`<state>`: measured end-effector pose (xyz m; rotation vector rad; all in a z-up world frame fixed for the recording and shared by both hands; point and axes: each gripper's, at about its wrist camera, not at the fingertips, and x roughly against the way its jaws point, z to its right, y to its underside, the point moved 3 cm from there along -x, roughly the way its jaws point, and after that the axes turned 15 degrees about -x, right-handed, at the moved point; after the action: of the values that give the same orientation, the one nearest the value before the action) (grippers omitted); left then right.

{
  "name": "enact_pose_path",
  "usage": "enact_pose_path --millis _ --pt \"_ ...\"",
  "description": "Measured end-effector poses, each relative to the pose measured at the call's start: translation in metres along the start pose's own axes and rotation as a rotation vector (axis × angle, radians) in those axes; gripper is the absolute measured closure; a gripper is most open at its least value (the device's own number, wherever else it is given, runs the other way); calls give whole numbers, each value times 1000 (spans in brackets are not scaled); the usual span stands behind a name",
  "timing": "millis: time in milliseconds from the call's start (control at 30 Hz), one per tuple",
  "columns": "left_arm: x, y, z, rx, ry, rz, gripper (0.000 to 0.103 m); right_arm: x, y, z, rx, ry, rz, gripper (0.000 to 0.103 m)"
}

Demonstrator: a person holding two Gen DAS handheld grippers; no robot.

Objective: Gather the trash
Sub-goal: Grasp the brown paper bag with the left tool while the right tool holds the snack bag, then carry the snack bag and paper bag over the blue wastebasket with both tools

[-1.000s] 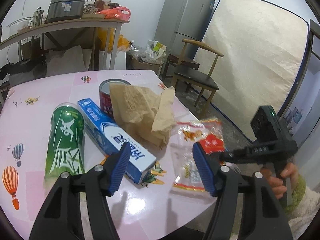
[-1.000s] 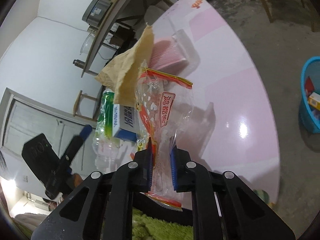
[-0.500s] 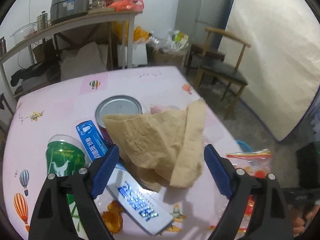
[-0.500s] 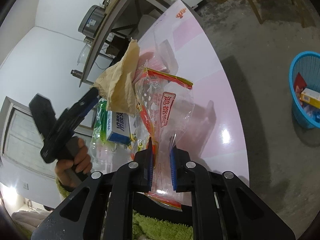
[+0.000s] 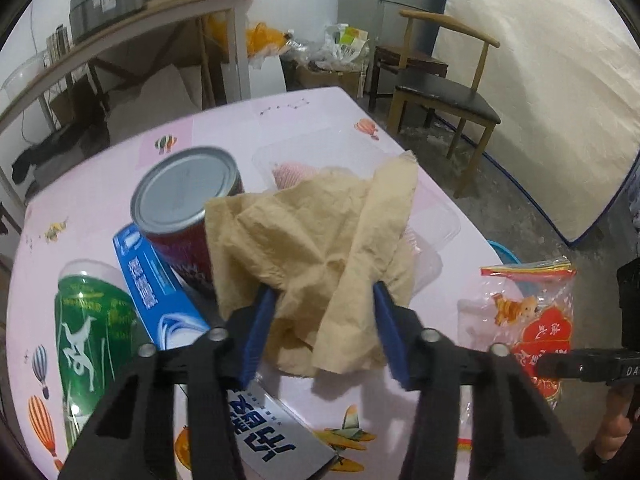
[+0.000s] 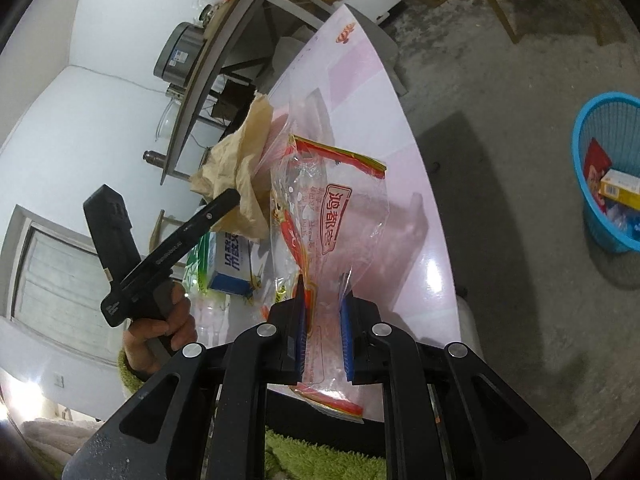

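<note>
My left gripper [image 5: 324, 320], just closing, pinches the crumpled brown paper [image 5: 316, 240] at centre frame; it was beside the toothpaste box [image 5: 160, 284] a second ago. The paper hides part of the can [image 5: 188, 204]. My right gripper [image 6: 323, 322] clamps the clear snack bag [image 6: 332, 216], red lettering unreadable.

Table [image 5: 304, 128]: pale pink, printed with hot-air balloons and small planes. On it: tan crumpled paper [image 5: 316, 240]; dark red can [image 5: 184, 208], silver lid; blue-white box [image 5: 160, 292]; green bottle [image 5: 92, 328], white lettering. Beside table: blue basket [image 6: 600, 184].
</note>
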<state>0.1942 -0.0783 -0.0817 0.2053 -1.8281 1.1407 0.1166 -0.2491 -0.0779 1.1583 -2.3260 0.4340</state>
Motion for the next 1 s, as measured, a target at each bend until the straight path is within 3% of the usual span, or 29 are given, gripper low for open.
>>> enact_pose_path --millis 167,267,733,1000 --pt "-3 1 -3 22 24 -6 89 1 1 1 -6 -7 4 90" --pt "1 2 -2 19 27 6 98 1 3 0 -5 -8 7 90" --pt "75 4 11 18 68 215 101 14 3 -6 11 -13 45 90" --pt "99 -1 28 38 119 282 101 31 -1 -18 37 -34 97 90"
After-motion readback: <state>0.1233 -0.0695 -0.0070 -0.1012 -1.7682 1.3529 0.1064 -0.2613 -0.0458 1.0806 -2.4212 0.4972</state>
